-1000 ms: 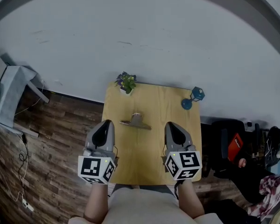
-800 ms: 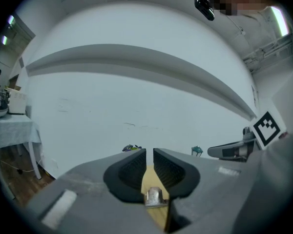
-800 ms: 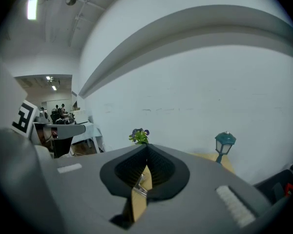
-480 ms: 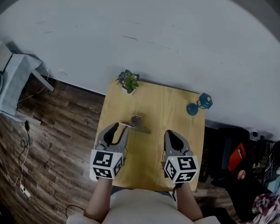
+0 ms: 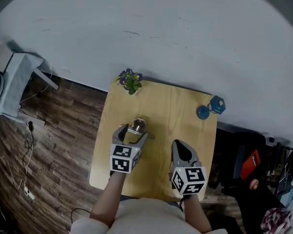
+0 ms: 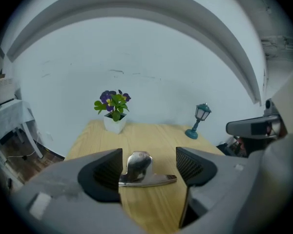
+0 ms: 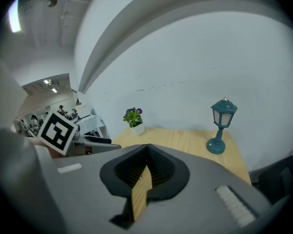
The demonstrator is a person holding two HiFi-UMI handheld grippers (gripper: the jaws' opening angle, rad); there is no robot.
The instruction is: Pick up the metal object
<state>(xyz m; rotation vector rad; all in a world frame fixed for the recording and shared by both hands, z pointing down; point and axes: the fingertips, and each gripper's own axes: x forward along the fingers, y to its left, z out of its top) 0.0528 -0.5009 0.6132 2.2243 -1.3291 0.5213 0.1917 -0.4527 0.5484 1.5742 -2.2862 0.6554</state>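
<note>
The metal object (image 5: 137, 126), a shiny clip with a raised handle, lies on the wooden table (image 5: 178, 106) left of centre. My left gripper (image 5: 133, 134) is open; its jaws have just been opening and now stand on either side of the clip without touching it. In the left gripper view the clip (image 6: 139, 170) sits between the two dark pads (image 6: 105, 171), and the left gripper (image 6: 149, 167) is low over the table. My right gripper (image 5: 178, 146) hovers near the table's front right, shut, with nothing in it (image 7: 147, 165).
A small potted plant (image 5: 130, 81) stands at the table's far left corner, and a teal toy lamp (image 5: 211, 106) at the far right. A white wall is behind. Wooden floor lies to the left, with dark clutter (image 5: 254, 165) to the right.
The left gripper has moved forward and down to the clip and its jaws have opened around it. The right gripper has sunk a little and stays shut.
</note>
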